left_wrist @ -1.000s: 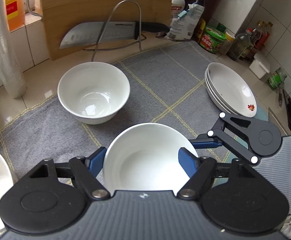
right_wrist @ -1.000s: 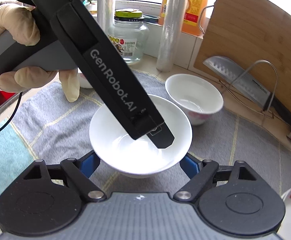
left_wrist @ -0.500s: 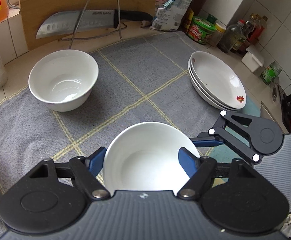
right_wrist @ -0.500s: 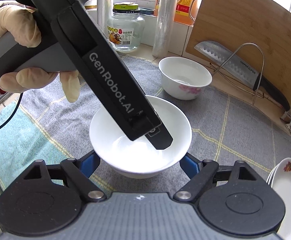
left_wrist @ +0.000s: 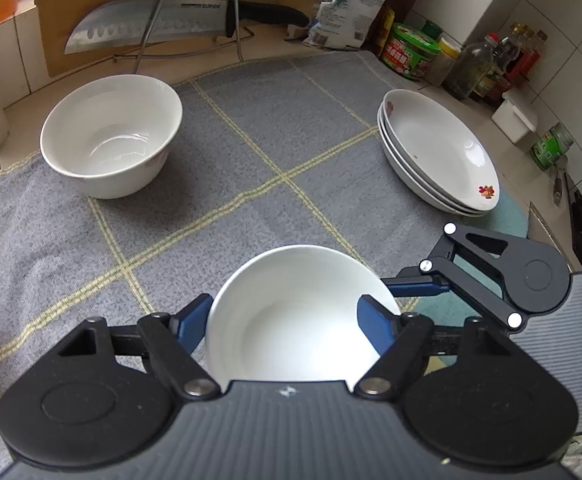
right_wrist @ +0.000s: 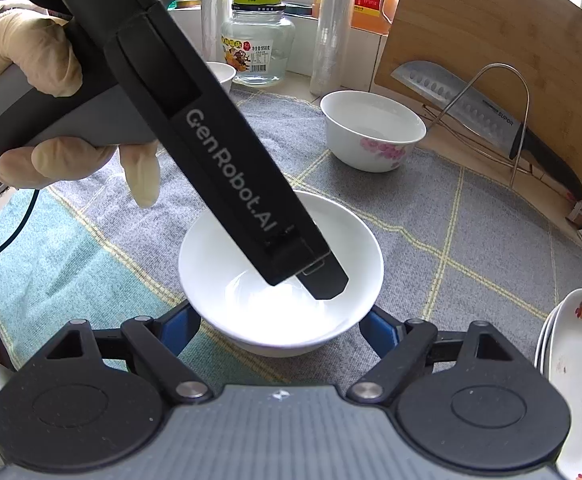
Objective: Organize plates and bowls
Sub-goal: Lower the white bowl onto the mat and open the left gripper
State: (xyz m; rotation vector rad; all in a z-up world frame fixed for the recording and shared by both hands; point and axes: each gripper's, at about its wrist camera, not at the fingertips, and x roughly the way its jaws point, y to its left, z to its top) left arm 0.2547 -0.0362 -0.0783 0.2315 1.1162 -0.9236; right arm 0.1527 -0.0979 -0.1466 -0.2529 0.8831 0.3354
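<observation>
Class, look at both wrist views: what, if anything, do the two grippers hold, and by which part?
Both the left gripper and right gripper clamp one plain white ceramic bowl by opposite outer sides.

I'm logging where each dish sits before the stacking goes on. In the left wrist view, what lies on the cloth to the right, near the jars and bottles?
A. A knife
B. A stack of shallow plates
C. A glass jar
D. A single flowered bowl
B: the stack of shallow plates, rims nested one over another, sits on the grey checked cloth at the right, near the jars and bottles.
</observation>
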